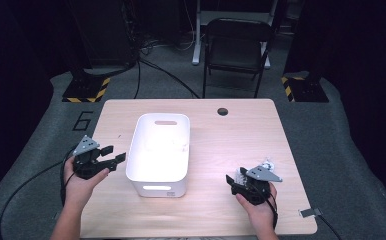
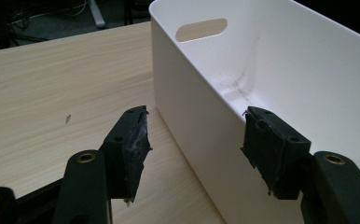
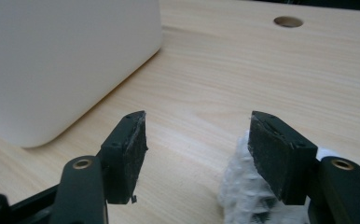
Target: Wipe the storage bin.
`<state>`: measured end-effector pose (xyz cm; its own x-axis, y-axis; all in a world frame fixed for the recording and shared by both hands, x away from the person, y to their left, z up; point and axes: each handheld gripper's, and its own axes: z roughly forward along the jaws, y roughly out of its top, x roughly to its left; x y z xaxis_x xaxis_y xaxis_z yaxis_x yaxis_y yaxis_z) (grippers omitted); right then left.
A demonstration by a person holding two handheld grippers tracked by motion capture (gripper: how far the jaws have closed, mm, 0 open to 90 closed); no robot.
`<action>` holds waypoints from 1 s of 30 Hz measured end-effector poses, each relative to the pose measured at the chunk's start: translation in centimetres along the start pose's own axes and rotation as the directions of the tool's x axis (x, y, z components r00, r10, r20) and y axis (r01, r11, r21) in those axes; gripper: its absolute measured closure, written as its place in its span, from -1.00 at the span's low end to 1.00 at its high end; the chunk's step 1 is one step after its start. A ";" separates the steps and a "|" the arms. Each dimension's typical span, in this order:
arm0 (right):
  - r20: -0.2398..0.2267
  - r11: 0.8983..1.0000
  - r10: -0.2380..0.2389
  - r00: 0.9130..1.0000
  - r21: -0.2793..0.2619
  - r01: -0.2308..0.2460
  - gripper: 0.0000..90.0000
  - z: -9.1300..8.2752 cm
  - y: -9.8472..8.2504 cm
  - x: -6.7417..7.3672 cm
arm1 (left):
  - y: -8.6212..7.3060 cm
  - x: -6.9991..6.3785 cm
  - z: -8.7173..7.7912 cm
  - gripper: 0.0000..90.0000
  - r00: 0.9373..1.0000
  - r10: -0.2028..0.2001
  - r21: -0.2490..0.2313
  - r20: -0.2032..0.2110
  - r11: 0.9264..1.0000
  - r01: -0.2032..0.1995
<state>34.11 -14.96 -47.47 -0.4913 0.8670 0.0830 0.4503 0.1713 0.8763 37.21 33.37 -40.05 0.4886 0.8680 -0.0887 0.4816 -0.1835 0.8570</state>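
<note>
White bin (image 1: 158,172), pale wood table (image 1: 231,145), black tongs (image 1: 112,156), whitish bubble wrap (image 3: 243,196)

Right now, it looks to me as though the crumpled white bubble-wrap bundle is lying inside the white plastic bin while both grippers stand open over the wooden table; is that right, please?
Not quite: the crumpled white bubble-wrap bundle lies on the light wooden table, by the right gripper, outside the white plastic bin. The right gripper view shows it beside one jaw. Both grippers, including the left gripper, do stand open.
</note>
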 end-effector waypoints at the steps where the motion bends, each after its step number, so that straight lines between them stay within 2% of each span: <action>1: -0.004 1.000 -0.015 1.000 0.013 0.015 -0.18 0.3 -0.1 0.2 | -0.1 0.1 0.0 -0.11 1.000 -0.005 0.002 -0.008 1.000 0.005; 4: 0.000 0.999 -0.024 1.000 0.034 0.024 -0.16 1.3 -0.6 0.7 | -0.6 0.5 0.3 -0.11 1.000 -0.018 0.017 -0.012 1.000 0.018; 5: -0.002 0.999 -0.029 1.000 0.039 0.029 -0.16 1.5 -0.8 0.8 | -0.8 0.7 0.3 -0.11 1.000 -0.018 0.036 -0.009 0.999 0.018; 9: -0.025 0.996 -0.049 0.998 0.076 0.051 -0.15 2.5 -1.0 1.4 | -1.3 1.1 0.5 -0.11 1.000 -0.025 0.048 -0.016 0.998 0.026; 12: -0.035 0.993 -0.072 0.997 0.088 0.075 -0.15 2.9 -1.1 1.7 | -1.7 1.4 0.7 -0.11 0.999 -0.036 0.043 -0.024 0.998 0.037; 13: -0.031 0.993 -0.070 0.997 0.091 0.072 -0.15 3.0 -1.1 1.8 | -2.0 1.6 0.9 -0.11 0.999 -0.048 0.024 -0.023 0.999 0.048; 16: -0.038 0.992 -0.063 0.997 0.102 0.067 -0.15 3.3 -1.3 1.8 | -2.9 2.1 1.6 -0.11 0.998 -0.058 0.023 -0.036 0.998 0.059; 22: -0.040 0.991 -0.067 0.997 0.110 0.071 -0.15 3.8 -1.6 1.7 | -4.5 2.9 3.0 -0.11 0.996 -0.069 0.092 -0.048 0.993 0.073; 24: -0.045 0.993 -0.055 0.997 0.104 0.060 -0.15 3.9 -1.7 1.9 | -4.8 3.0 3.3 -0.11 0.996 -0.071 0.105 -0.054 0.991 0.077; 29: -0.081 0.991 -0.073 0.994 0.102 0.081 -0.15 3.9 -1.6 2.3 | -5.1 3.3 3.8 -0.11 0.996 -0.072 0.125 -0.058 0.989 0.079; 30: -0.092 0.990 -0.088 0.992 0.105 0.098 -0.15 3.9 -1.6 2.6 | -5.0 3.3 3.9 -0.11 0.996 -0.074 0.121 -0.057 0.989 0.081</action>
<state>35.09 -11.17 -50.52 -0.5954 0.8020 0.0485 0.4759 0.3034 0.8255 39.21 35.41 -46.63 0.4094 0.9040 -0.1233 0.6040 -0.1673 0.7793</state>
